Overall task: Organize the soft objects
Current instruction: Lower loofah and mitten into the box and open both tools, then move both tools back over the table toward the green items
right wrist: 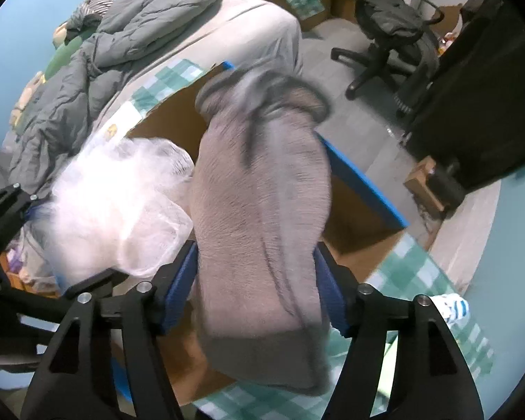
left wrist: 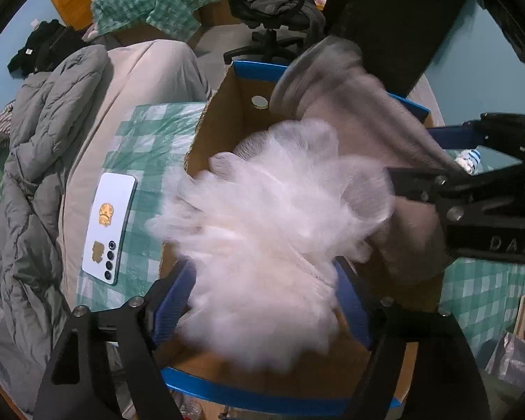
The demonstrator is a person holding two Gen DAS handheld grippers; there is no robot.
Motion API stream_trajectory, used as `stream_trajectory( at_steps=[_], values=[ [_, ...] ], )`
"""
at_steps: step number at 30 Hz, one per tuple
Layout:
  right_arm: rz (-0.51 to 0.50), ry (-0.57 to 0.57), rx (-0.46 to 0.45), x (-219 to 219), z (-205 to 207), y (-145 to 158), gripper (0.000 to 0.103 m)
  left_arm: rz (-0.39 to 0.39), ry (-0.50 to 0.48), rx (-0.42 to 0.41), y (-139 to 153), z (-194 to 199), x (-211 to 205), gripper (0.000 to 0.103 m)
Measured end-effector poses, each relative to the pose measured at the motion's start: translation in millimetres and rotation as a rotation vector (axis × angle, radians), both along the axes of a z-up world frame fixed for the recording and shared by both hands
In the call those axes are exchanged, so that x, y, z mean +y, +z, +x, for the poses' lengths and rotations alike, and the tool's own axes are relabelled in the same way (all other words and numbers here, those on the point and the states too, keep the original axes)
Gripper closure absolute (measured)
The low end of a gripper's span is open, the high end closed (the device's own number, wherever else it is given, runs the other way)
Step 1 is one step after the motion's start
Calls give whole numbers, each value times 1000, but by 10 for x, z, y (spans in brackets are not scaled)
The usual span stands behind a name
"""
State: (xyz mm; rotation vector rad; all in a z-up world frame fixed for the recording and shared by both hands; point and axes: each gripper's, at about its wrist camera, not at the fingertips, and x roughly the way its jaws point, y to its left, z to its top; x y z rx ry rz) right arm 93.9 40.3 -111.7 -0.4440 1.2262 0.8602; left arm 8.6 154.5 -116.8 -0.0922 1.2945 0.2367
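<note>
My left gripper (left wrist: 262, 301) is shut on a white mesh bath pouf (left wrist: 262, 224) and holds it over an open cardboard box with blue-taped edges (left wrist: 224, 112). My right gripper (right wrist: 255, 283) is shut on a grey sock (right wrist: 262, 210) and holds it over the same box (right wrist: 360, 217), just right of the pouf (right wrist: 122, 210). In the left wrist view the sock (left wrist: 360, 112) hangs from the right gripper (left wrist: 416, 182) at the right. Both soft things look motion-blurred.
The box stands on a green checked cloth (left wrist: 150, 147) over a bed. A white phone (left wrist: 110, 227) lies left of the box. A grey duvet (left wrist: 35, 161) is heaped further left. A blue-striped white sock (right wrist: 455, 308) lies right. An office chair (right wrist: 392, 31) stands behind.
</note>
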Motion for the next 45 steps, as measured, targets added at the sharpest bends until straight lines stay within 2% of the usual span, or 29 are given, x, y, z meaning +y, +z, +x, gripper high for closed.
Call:
stream_trajectory(
  at_steps=[1, 9, 18, 32, 45],
  values=[
    [3, -2, -1, -13, 9, 3, 35, 6, -1, -2, -8, 8, 4, 16],
    [30, -37, -7, -139, 55, 120, 32, -5, 23, -25, 113, -15, -7, 16],
    [36, -31, -47, -313, -4, 298, 32, -10, 8, -65, 316, -47, -167, 16],
    [49, -74, -89, -810, -12, 536, 32, 7, -43, -79, 470, -66, -492, 16],
    [13, -154, -96, -1523, 57, 488, 32, -22, -130, -68, 484, 27, -998, 16]
  ],
)
